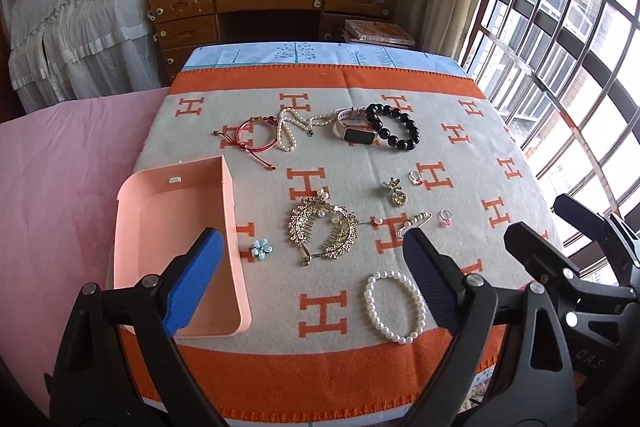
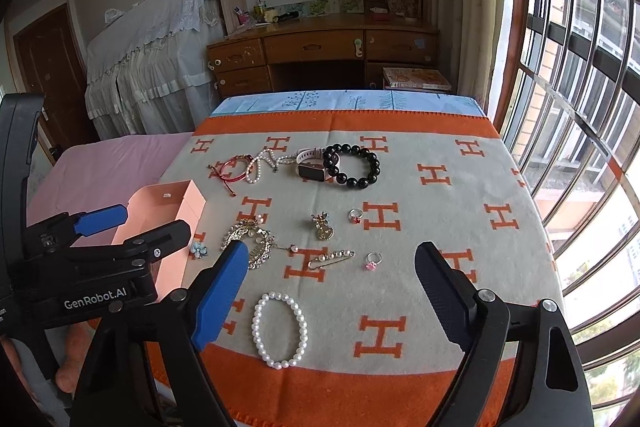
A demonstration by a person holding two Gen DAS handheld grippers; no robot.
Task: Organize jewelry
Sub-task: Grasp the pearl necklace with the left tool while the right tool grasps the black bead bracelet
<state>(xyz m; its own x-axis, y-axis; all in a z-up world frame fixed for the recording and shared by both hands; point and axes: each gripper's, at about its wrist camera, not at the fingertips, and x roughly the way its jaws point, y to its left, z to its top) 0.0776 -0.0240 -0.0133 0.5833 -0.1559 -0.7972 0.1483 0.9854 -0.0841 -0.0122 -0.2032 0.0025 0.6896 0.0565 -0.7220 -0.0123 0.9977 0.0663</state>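
Jewelry lies on an orange and grey blanket (image 1: 360,155). A pink open box (image 1: 176,247) stands at the left. A white pearl bracelet (image 1: 394,301) lies near the front; it also shows in the right wrist view (image 2: 280,329). A gold hair comb (image 1: 322,233), blue flower (image 1: 261,249), pearl pin (image 2: 332,257), brooch (image 1: 396,191) and two rings (image 2: 373,261) (image 2: 355,215) lie mid-table. A red cord bracelet (image 1: 256,139), pearl necklace (image 1: 292,129), watch (image 1: 352,131) and black bead bracelet (image 1: 394,127) lie at the back. My left gripper (image 1: 312,275) is open above the front. My right gripper (image 2: 332,291) is open, empty.
A pink bed cover (image 1: 60,195) lies to the left. A wooden desk (image 1: 272,7) stands behind the table. A barred window (image 1: 568,47) fills the right side. The right gripper's fingers (image 1: 536,251) show at the right in the left wrist view.
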